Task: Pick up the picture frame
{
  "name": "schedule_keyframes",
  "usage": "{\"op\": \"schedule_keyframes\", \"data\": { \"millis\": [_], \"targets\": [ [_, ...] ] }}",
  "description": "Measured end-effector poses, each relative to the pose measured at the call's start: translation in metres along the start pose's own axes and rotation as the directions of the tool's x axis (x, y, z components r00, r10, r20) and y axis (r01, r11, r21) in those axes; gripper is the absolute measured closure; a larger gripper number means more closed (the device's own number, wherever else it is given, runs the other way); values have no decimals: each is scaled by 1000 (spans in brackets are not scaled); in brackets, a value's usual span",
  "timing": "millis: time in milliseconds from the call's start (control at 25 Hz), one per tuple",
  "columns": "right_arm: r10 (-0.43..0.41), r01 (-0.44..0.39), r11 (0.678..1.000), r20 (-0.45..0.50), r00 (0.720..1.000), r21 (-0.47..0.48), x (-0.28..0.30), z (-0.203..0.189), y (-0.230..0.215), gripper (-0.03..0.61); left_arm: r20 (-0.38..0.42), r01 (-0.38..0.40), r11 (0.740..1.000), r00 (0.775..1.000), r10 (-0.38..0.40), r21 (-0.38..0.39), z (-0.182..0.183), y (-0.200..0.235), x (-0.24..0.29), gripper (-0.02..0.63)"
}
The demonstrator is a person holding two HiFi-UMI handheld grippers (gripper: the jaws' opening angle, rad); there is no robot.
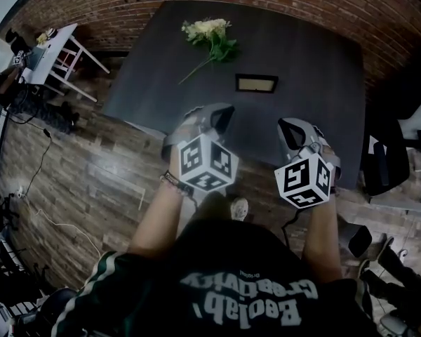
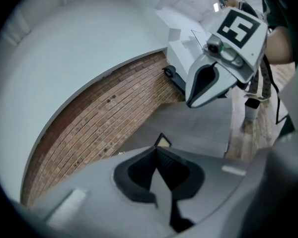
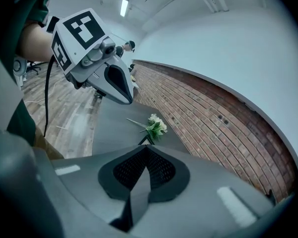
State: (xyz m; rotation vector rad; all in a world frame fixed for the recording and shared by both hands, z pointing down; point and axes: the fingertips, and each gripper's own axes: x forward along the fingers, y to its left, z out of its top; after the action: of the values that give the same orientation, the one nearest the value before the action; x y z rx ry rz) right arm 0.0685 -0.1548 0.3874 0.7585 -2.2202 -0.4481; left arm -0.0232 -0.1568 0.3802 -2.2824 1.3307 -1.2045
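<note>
1 picture frame beyond right gripper

picture frame: 1, at 12 o'clock from the grippers
flower bunch: 1, at 11 o'clock from the frame
dark table: 1
white table: 1, at 10 o'clock
grippers: 2, left gripper and right gripper

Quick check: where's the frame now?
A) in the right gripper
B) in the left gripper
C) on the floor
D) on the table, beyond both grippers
D: the frame sits on the table near the flowers, ahead of the left gripper and right gripper, both shut on nothing.
</note>
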Motion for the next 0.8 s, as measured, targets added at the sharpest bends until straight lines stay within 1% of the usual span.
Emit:
{"op": "schedule_keyframes", "data": {
  "millis": [360,480,600,720,760,800],
  "targets": [
    [5,-4,1000,-54,999,22,54,8,-27,572,43,82,996,996,-83,25,-14,35,47,609],
    [10,-8,999,-81,997,31,80,8,-37,572,48,132,991,990,-134,37,-23,49,69,609],
    [11,-7,999,-103,995,38,105,10,-44,572,37,184,982,982,-186,36,-35,61,91,609],
    [10,-4,999,-117,993,53,124,16,-53,572,44,226,973,973,-228,33,-42,74,109,607],
    [10,-2,998,-123,992,61,130,17,-56,572,46,249,968,967,-250,34,-43,76,114,597],
    [11,-2,998,-132,991,68,136,18,-59,572,46,274,961,960,-276,37,-44,78,120,548]
  ]
}}
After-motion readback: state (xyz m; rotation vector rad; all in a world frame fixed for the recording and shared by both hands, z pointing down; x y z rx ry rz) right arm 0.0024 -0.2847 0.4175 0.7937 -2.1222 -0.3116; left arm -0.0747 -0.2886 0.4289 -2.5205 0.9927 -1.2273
